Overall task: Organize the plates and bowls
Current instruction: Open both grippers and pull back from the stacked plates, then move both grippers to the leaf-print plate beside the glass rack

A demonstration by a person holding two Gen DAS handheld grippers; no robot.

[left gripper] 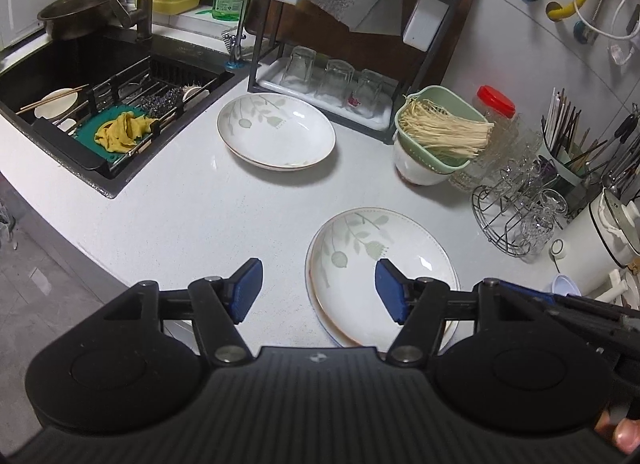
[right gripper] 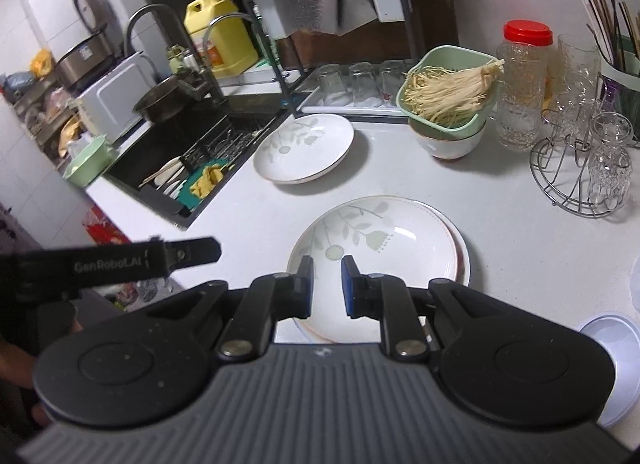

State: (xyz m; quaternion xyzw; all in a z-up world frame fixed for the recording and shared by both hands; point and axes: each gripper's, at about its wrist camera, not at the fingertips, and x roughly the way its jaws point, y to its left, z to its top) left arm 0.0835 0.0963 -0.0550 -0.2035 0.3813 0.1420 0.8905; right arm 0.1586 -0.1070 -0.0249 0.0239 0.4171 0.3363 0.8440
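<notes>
White porcelain, leaf-printed: the near plates (left gripper: 380, 276) lie stacked on the desk (left gripper: 192, 216) just ahead of and below both grippers. The left gripper (left gripper: 316, 290) has its jaws spread and empty, over the stack's left rim. The right gripper (right gripper: 326, 284) has its jaws nearly together, pinching nothing. A second plate (left gripper: 276, 132) lies beyond, near the sink (left gripper: 120, 104).
</notes>
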